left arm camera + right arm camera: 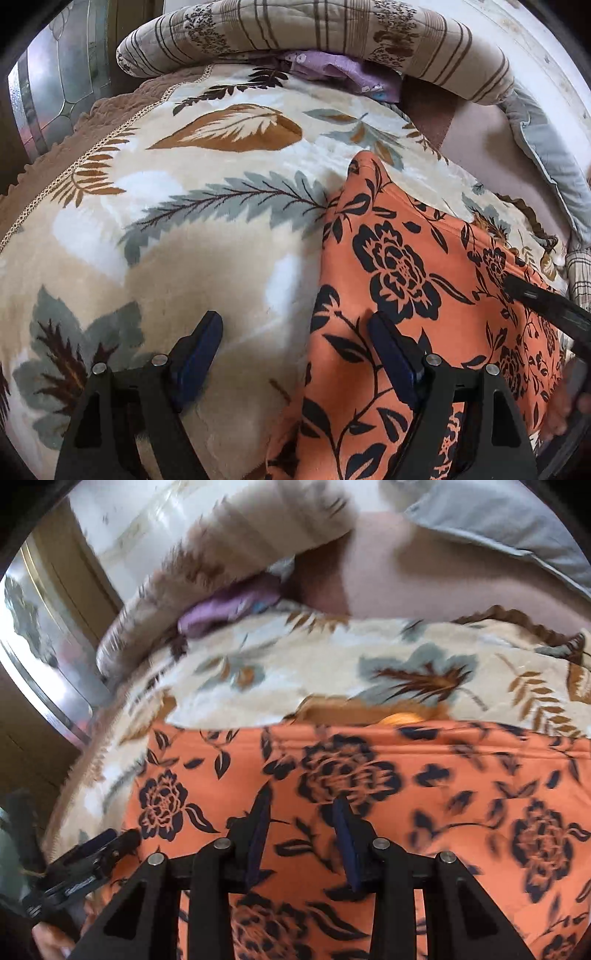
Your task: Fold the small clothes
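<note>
Left wrist view: left gripper (295, 343) jaws wide astride orange floral garment (406, 280) edge; right gripper (301, 819) jaws part-open, empty.

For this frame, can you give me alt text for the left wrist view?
The open left gripper hovers over the left edge of an orange garment with black flowers, spread on a cream leaf-patterned blanket. A striped quilt lies rolled behind.

Open blanket (184, 258) left of garment (399, 280): free passage there. Far edge blocked by rolled quilt (295, 33) with purple cloth (347, 74) tucked beneath. Grey pillow (546, 147) bounding far right. Right gripper (546, 302) over garment's right edge, near left gripper (295, 332); narrow room between.
</note>
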Tool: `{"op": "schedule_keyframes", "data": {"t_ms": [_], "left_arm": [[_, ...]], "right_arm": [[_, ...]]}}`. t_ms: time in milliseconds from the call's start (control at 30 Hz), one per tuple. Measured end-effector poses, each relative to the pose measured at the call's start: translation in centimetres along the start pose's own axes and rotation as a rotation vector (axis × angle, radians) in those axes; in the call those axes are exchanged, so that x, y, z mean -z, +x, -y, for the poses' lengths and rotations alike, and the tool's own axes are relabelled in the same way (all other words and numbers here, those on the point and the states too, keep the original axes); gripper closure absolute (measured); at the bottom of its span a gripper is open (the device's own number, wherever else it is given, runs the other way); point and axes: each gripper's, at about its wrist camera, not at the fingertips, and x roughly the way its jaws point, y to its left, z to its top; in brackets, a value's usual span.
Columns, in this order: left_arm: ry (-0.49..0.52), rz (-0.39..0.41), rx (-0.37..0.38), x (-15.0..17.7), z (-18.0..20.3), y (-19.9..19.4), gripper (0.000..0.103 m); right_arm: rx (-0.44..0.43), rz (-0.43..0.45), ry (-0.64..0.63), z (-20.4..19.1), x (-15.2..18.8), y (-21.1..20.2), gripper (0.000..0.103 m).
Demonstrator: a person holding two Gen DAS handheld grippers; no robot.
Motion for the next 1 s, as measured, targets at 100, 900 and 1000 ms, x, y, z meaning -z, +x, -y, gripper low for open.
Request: {"op": "schedule_keyframes", "data": {"t_ms": [100,900,1000], "left_arm": [[0.09,0.001,-0.059,0.2,1.2,0.3,0.021],[0.5,0.006,0.116,4.7,10.3,-0.1,0.006],[0.553,0.019,0.076,5.3,10.8,0.1,0.002]], "right_arm": [[0.064,-0.076,0.008,-1.1,-0.6,4.1,0.063],[0.182,0.095,0.518,24.1,1.2,-7.3,0.061],[0.165,0.094,0.442,22.5,2.2,-9.6,0.061]]}}
